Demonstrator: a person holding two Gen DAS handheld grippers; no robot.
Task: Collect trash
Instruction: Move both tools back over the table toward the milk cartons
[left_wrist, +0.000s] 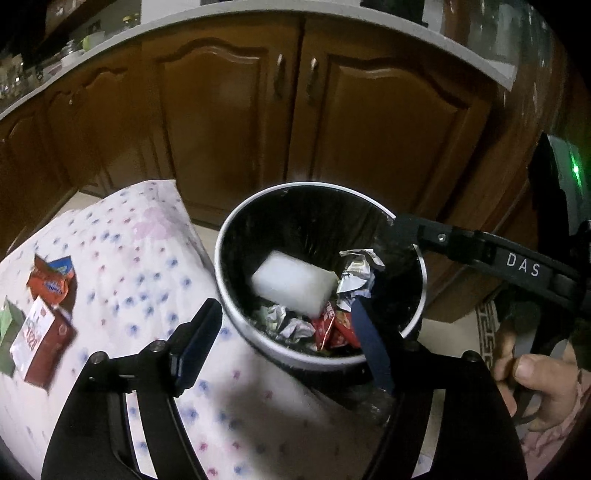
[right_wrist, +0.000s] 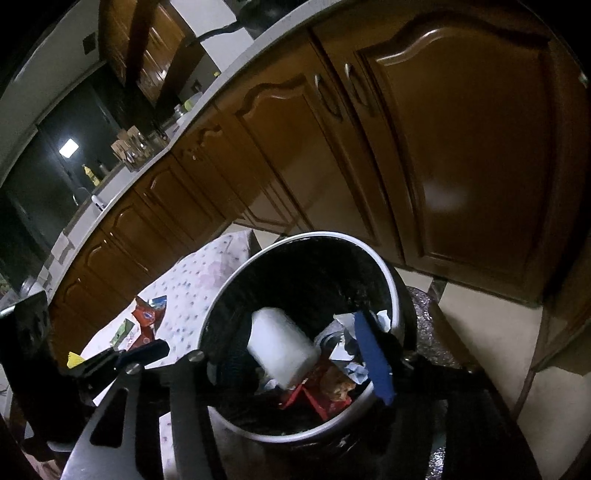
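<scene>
Bin (left_wrist: 236, 314) lower centre, holding white foam block (left_wrist: 295, 282), crumpled foil (left_wrist: 356, 275), red wrappers. Left gripper (left_wrist: 284, 343) wide, empty; right gripper (right_wrist: 273, 365) wide, empty over bin. Next: orange wrapper (left_wrist: 50, 282), carton (left_wrist: 42, 341) at left edge; approach low, pinch flat edge.

Foam block (left_wrist: 293, 284) in bin (left_wrist: 236, 314), wrappers (left_wrist: 50, 286) left

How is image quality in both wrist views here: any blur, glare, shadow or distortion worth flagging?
Left wrist view: white foam block in the bin is motion-blurred; left gripper shadows the tablecloth; fisheye bends the countertop. Right wrist view: dim, tilted, soft glare patch on the cabinet door, dark corners.
</scene>
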